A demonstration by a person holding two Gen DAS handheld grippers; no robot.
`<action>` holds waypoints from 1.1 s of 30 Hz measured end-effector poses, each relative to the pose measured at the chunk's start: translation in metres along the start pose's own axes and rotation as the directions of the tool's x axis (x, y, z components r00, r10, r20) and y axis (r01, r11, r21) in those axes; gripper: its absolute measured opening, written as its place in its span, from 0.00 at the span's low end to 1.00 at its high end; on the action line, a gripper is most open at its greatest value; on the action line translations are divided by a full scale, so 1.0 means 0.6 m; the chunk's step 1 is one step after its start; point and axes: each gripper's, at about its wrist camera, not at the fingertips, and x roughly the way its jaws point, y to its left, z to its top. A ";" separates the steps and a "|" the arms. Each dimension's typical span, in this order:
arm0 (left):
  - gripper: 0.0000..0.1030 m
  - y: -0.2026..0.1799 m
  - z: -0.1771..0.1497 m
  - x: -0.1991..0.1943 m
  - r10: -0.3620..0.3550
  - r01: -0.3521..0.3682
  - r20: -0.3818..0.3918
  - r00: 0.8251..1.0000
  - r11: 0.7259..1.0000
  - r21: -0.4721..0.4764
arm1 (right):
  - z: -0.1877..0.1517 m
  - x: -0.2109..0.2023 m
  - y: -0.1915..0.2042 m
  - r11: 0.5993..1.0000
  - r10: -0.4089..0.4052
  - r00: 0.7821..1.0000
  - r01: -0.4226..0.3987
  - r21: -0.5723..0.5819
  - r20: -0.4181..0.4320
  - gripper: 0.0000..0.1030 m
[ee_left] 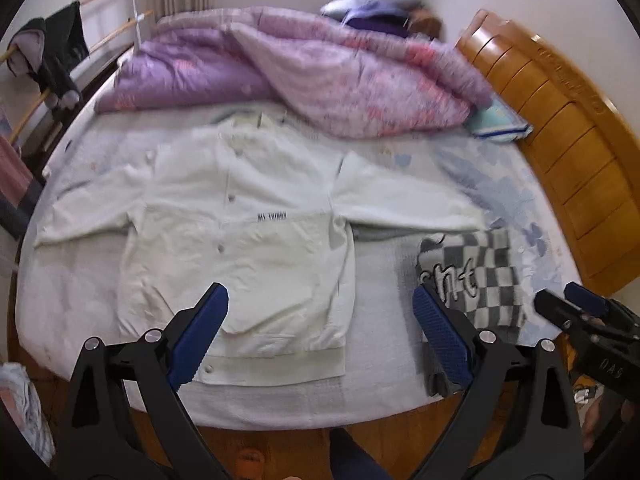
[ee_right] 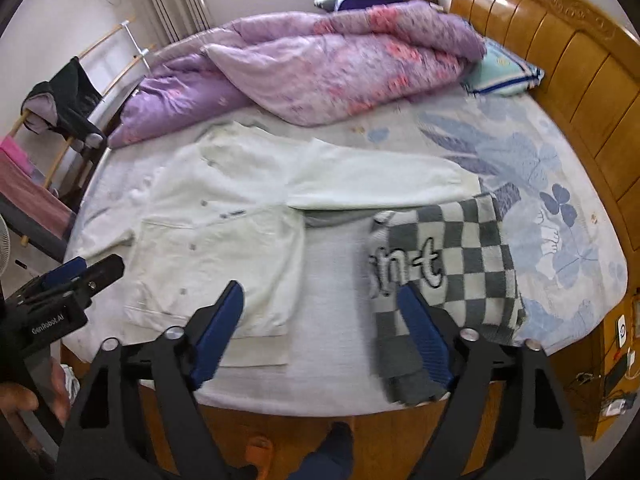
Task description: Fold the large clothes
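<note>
Both sets of jaws wide apart, gripping nothing, raised over the bed's near edge. Left gripper (ee_left: 320,332) above the hem of the white jacket (ee_left: 240,240); right gripper (ee_right: 320,332) between that jacket and the checkered garment (ee_right: 452,256). Jacket spread flat, front up, sleeves out, mid-bed (ee_right: 560,184). Checkered garment folded, just right of the jacket, touching its sleeve. Purple quilt (ee_left: 320,76) heaped beyond the jacket, wooden headboard (ee_left: 568,160) to the right.
</note>
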 end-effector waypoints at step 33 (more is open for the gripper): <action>0.95 0.152 -0.146 -0.592 -0.004 -0.053 0.357 0.934 0.987 0.149 | -0.190 -0.470 0.315 0.996 -0.076 0.931 0.084 -0.007 0.357 0.91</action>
